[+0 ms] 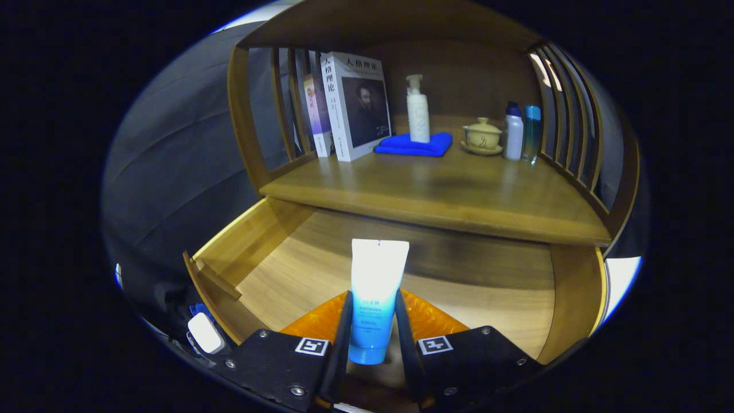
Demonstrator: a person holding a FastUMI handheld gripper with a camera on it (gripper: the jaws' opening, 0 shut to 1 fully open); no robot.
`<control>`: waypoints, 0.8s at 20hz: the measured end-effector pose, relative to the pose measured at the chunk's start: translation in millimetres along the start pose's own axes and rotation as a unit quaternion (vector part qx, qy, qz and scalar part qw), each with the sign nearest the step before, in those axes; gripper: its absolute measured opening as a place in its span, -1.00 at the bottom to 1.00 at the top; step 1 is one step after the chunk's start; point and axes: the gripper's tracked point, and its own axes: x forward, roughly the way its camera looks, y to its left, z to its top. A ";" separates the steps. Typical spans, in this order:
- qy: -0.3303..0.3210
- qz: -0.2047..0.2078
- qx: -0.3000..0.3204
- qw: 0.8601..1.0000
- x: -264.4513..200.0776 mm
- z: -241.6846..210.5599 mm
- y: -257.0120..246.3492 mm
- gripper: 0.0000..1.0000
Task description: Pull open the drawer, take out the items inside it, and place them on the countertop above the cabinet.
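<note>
While the gripper [371, 338] sat lowest and nearest in the view, its two fingers were closed in on a tube [375, 295], one pressing against each side of the tube's lower half. The tube was white at its flat crimped end and faded to blue toward the cap, and it stood up between the fingers with the crimped end pointing away from them. Behind and below the tube lay the open drawer [287, 269], a shallow wooden tray pulled out from the cabinet, its bare floor showing around the fingers and its left side wall angling toward the viewer.

Just beyond the drawer ran the front edge of the countertop [436, 195], a wooden shelf surface framed by slatted sides and a curved top. Toward its back, on the left, two books [350, 106] stood upright and leaned slightly. Next to them a folded blue cloth [414, 144] lay flat, with a white pump bottle [418, 112] standing on it. Further right sat a small lidded cup [482, 136] on a saucer, then a white bottle [514, 133] and a teal bottle [531, 131] touching side by side near the right slats.
</note>
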 end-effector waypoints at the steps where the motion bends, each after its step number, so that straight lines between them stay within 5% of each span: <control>1: -0.009 0.000 0.000 1.000 -2.3 8.2 0.9 -0.15; 16: -0.104 -0.022 0.036 0.994 6.0 131.0 -7.3 -0.15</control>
